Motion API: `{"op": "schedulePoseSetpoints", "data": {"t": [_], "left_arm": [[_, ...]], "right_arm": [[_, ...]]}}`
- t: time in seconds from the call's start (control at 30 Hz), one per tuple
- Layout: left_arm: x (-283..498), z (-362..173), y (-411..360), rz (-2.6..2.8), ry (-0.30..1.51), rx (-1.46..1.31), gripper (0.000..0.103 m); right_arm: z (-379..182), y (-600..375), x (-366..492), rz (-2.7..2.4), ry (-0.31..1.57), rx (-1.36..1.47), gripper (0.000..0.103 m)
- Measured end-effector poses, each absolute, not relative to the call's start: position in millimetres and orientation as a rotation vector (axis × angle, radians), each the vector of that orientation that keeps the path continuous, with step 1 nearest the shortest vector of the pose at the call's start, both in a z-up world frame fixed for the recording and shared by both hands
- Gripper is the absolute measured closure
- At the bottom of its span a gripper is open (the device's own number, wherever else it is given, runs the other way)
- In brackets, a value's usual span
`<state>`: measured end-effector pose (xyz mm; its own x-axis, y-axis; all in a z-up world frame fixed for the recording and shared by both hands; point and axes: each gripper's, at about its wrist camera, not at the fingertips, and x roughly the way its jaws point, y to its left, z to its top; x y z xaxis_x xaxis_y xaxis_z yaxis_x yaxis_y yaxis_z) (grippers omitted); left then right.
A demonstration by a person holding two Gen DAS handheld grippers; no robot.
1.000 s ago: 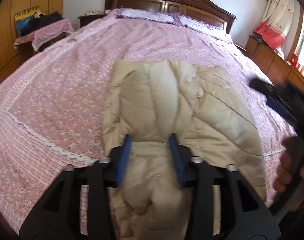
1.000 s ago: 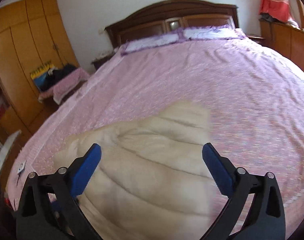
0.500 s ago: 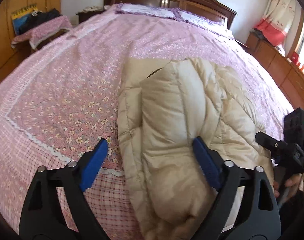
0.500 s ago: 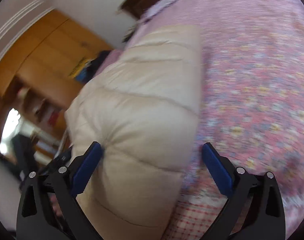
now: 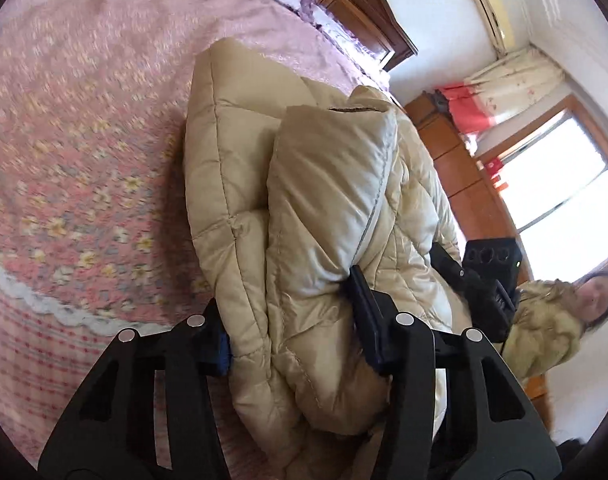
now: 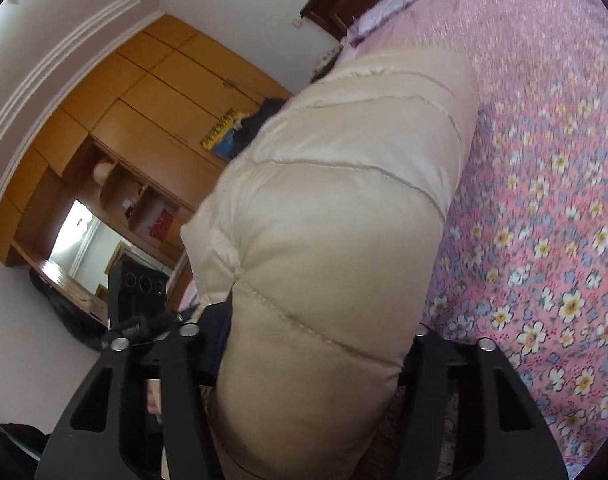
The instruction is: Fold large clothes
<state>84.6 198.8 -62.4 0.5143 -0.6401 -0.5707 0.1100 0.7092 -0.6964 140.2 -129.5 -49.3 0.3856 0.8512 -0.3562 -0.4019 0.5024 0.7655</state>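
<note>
Beige quilted jacket (image 5: 328, 208), folded thick, lying on the floral bedspread (image 5: 75, 128); we clamp its near end in both the left hand-held gripper (image 5: 291, 324) and the right hand-held gripper (image 6: 316, 344).

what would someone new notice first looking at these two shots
A puffy beige quilted down jacket, folded into a thick bundle, fills the middle of both views, on a pink floral bedspread. The left gripper and right gripper each clamp the bundle's near end. In the left wrist view, a bright window and a person in a fur-trimmed coat sit at the right edge.
</note>
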Motion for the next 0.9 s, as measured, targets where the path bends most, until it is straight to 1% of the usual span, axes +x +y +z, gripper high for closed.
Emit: {"op": "schedulePoseSetpoints", "data": {"t": [0.1, 0.3, 0.33, 0.37, 0.43, 0.5, 0.6, 0.7, 0.77, 0.8, 0.83, 0.87, 0.9], "left_arm": [[88.3, -58.9, 193.6, -0.494, 0.906, -0.67, 0.059], [110.2, -39.7, 153.5, -0.502, 0.86, -0.613, 0.065], [117.4, -32.9, 138.3, -0.495, 0.851, -0.571, 0.069], [121.3, -27.8, 127.3, -0.496, 0.839, -0.54, 0.075], [128.8, -16.7, 104.8, -0.497, 0.823, -0.476, 0.077], [135.3, -7.9, 89.1, -0.504, 0.806, -0.456, 0.078], [151.1, -6.9, 74.1, -0.527, 0.803, -0.496, 0.078], [160.6, -9.3, 54.2, -0.492, 0.825, -0.47, 0.077], [159.6, -11.7, 41.2, -0.442, 0.833, -0.388, 0.073], [162.7, -16.0, 38.9, -0.418, 0.847, -0.369, 0.072], [166.0, -20.3, 39.0, -0.4, 0.858, -0.359, 0.067], [167.2, -22.6, 39.3, -0.385, 0.859, -0.349, 0.061], [167.8, -23.6, 39.7, -0.374, 0.856, -0.334, 0.058]], "right_arm": [[-37.6, -141.7, 143.2, 0.861, 0.793, 0.639, 0.054], [-8.5, -166.8, 141.8, 0.807, 0.715, 0.567, 0.054], [-3.8, -175.8, 141.5, 0.794, 0.698, 0.562, 0.054], [-2.1, -178.1, 138.7, 0.785, 0.687, 0.556, 0.054], [2.0, -193.9, 137.9, 0.748, 0.663, 0.536, 0.054], [1.5, -213.1, 141.9, 0.72, 0.656, 0.561, 0.054], [-2.5, -245.1, 152.7, 0.696, 0.644, 0.621, 0.054], [-3.2, -265.7, 171.6, 0.679, 0.667, 0.607, 0.054], [-3.0, -272.9, 182.5, 0.692, 0.695, 0.598, 0.054], [-10.2, -277.8, 191.2, 0.695, 0.722, 0.588, 0.052], [-17.3, -281.4, 194.9, 0.688, 0.742, 0.585, 0.05], [-28.7, -283.7, 200.2, 0.662, 0.778, 0.588, 0.042], [-35.7, -280.9, 202.0, 0.629, 0.811, 0.586, 0.028]]}}
